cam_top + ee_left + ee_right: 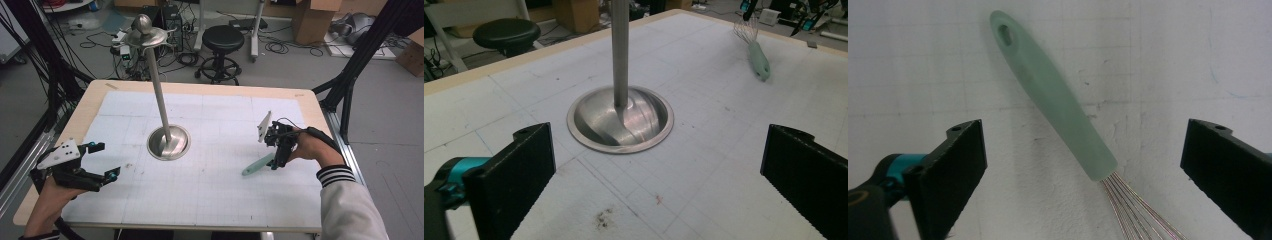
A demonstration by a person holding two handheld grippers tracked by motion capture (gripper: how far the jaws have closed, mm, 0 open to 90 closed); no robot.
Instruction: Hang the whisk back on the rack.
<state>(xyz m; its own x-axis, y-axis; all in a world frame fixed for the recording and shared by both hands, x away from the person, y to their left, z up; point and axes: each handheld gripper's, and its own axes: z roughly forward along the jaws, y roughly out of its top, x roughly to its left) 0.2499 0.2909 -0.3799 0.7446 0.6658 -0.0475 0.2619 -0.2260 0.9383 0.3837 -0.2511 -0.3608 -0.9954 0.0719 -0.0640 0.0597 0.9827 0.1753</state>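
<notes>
- The right tool [1083, 165] is hanging over the whisk [1053, 97] with its jaws spread wide apart, gripping nothing.
- The whisk is lying flat on the counter's [200, 200] right side, its pale green handle pointing away from its thin wires [1135, 210].
- The left tool [102, 162], jaws likewise gaping, is hovering at the counter's left edge, facing the steel stand [620, 120].
- The stand's round base is sitting mid-counter on white gridded paper, lightly smudged.
- Beyond, a black stool [222, 37], cables and cardboard boxes [312, 20] are crowding the grey floor.
</notes>
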